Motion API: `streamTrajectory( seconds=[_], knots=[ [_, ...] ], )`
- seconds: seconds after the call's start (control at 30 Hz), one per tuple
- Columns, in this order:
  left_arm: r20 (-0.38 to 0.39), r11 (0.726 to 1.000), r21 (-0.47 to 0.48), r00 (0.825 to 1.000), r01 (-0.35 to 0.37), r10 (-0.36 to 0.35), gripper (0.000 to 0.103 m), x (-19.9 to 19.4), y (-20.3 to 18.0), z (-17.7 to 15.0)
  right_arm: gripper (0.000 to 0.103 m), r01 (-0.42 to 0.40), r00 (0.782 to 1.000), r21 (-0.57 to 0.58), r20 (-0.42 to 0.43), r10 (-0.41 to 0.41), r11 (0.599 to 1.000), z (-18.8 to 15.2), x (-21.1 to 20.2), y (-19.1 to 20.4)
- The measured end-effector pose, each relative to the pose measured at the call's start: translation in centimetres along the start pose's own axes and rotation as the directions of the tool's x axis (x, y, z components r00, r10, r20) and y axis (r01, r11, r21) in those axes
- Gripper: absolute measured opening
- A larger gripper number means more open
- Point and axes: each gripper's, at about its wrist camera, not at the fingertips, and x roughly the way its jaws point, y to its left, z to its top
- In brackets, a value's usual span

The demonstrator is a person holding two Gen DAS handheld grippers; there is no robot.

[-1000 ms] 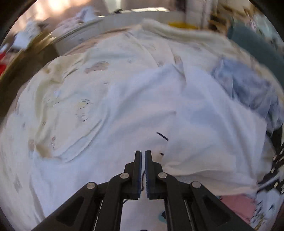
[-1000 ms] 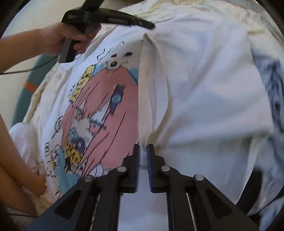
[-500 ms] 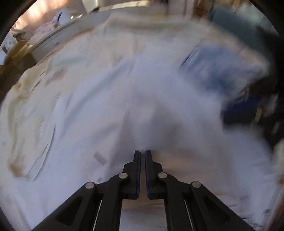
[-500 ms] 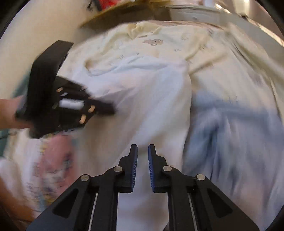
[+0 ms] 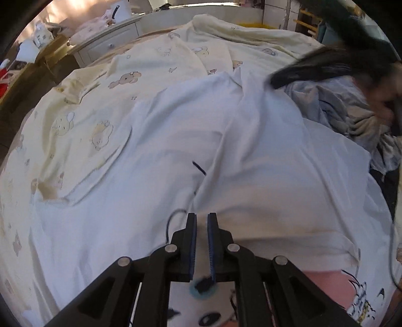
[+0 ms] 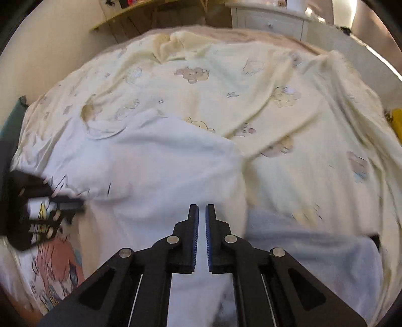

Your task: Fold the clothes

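A white T-shirt [image 5: 251,156] with a pink cartoon print [image 5: 324,284] lies on the bed, one side folded over the print. My left gripper [image 5: 201,218] hovers just above the folded edge, jaws nearly closed with a narrow gap and nothing between them. My right gripper [image 6: 201,210] hovers above the same shirt [image 6: 155,161], jaws nearly closed and empty. The left gripper also shows in the right wrist view [image 6: 40,211], blurred, at the left edge by the print [image 6: 62,261]. The right gripper shows blurred in the left wrist view [image 5: 326,65] at the upper right.
A cream bedspread with bear prints [image 6: 251,95] covers the bed. A pale blue-grey garment [image 5: 351,118] lies bunched beside the shirt, also in the right wrist view [image 6: 314,251]. A white drawer unit [image 6: 268,22] and a wooden shelf [image 6: 130,17] stand past the bed.
Both grippers swung away from the folded edge and now point farther across the bed. The shirt's side stays folded over the print. Both stay nearly closed and empty.
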Motion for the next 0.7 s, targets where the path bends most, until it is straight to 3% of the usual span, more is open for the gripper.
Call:
streamTrajectory(
  seconds=[0.07,0.17,0.23,0.27,0.33,0.37,0.4,0.43,0.47,0.5,0.6,0.7],
  knots=[
    [-0.012,1.0,-0.028,1.0,-0.004,0.004,0.009,-0.7,0.2,-0.7,0.006,0.066,0.994,-0.037,-0.088,-0.069,0.997,0.3,3.6,-0.2],
    [-0.051,0.996,-0.089,0.999,-0.023,0.019,0.009,-2.2,1.5,-2.0,0.006,0.085,0.985,-0.031,-0.147,-0.089,0.996,-0.3,5.9,-0.1],
    [-0.065,0.991,-0.13,0.998,-0.033,0.025,0.009,-3.9,3.3,-3.2,0.006,0.093,0.985,-0.021,-0.145,-0.095,0.995,-0.2,5.0,0.3],
    [-0.053,0.988,-0.149,0.998,-0.04,0.033,0.012,-5.4,4.8,-4.5,0.006,0.1,0.989,-0.038,-0.106,-0.103,0.994,-0.2,3.6,1.1],
    [-0.028,0.98,-0.19,0.998,-0.059,0.055,0.032,-8.5,7.9,-7.2,0.007,0.09,0.996,-0.066,-0.023,-0.091,0.994,-0.4,0.4,2.8],
    [-0.005,0.972,-0.221,0.996,-0.085,0.086,0.052,-10.2,9.9,-8.9,0.007,0.069,0.998,-0.076,0.016,-0.068,0.995,-0.6,-1.2,3.8],
    [0.017,0.961,-0.254,0.993,-0.109,0.117,0.061,-11.9,12.0,-10.7,0.007,0.037,0.999,-0.077,0.037,-0.034,0.996,-1.1,-2.9,4.9],
    [0.037,0.947,-0.291,0.988,-0.133,0.15,0.062,-13.3,14.3,-12.6,0.007,0.003,0.998,-0.077,0.056,0.001,0.997,-1.7,-4.5,6.0],
    [0.051,0.928,-0.336,0.981,-0.16,0.188,0.067,-14.7,16.7,-14.7,0.007,-0.031,0.997,-0.078,0.074,0.036,0.996,-2.2,-6.2,7.1],
    [0.052,0.892,-0.407,0.97,-0.198,0.239,0.069,-16.0,19.2,-17.4,0.007,-0.051,0.995,-0.086,0.076,0.058,0.995,-3.3,-7.8,8.1],
    [0.019,0.746,-0.606,0.932,-0.277,0.361,0.069,-18.8,26.9,-25.5,0.007,-0.095,0.993,-0.101,0.053,0.101,0.99,-5.7,-11.4,10.7],
    [-0.047,0.636,-0.708,0.919,-0.306,0.39,0.069,-18.8,31.0,-30.9,0.007,-0.138,0.99,-0.099,-0.046,0.134,0.985,-6.1,-13.9,12.9]
  ],
)
